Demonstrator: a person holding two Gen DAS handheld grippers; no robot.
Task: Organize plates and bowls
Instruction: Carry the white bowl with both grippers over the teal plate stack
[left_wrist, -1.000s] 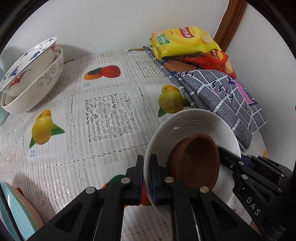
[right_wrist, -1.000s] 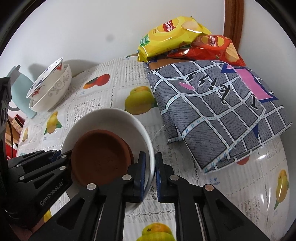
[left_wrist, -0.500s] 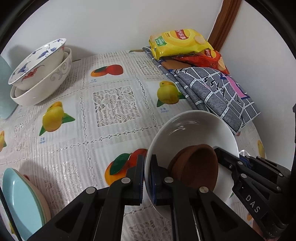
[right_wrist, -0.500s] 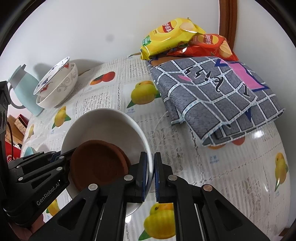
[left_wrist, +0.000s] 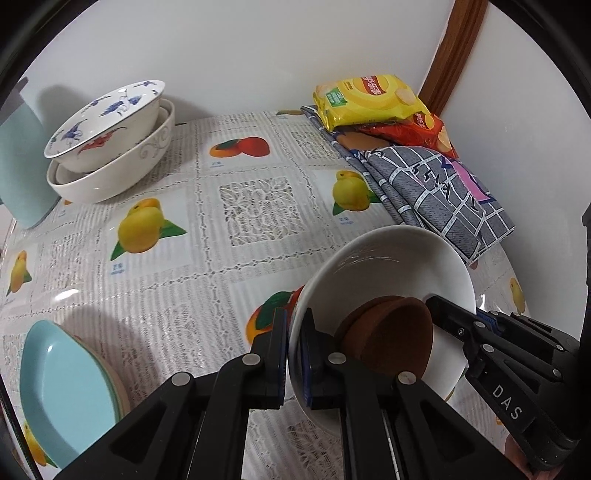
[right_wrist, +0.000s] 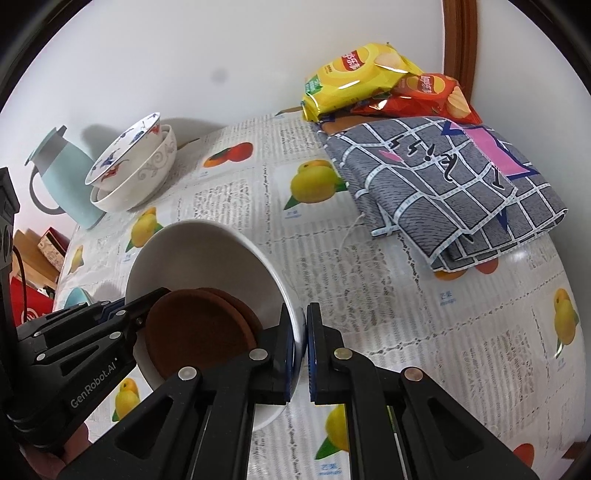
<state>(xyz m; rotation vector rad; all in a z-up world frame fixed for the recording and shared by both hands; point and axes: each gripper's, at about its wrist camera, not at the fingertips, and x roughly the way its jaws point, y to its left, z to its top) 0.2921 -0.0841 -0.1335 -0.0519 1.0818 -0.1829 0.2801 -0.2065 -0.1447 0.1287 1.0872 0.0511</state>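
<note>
On right tongs (left_wrist: 432, 308): "DAS"; left tongs (right_wrist: 147, 306): "GenRobot.AI".

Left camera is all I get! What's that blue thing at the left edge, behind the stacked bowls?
Observer: A light blue jug. The right camera shows its grey lid and curved handle.
Child: Is the other one really holding on too?
Observer: Yes. The right gripper pinches the rim of the white bowl, one finger inside and one outside.
Child: Anything past the edge?
Observer: Boxes sit beyond the left edge of the table, with something red nearer.
</note>
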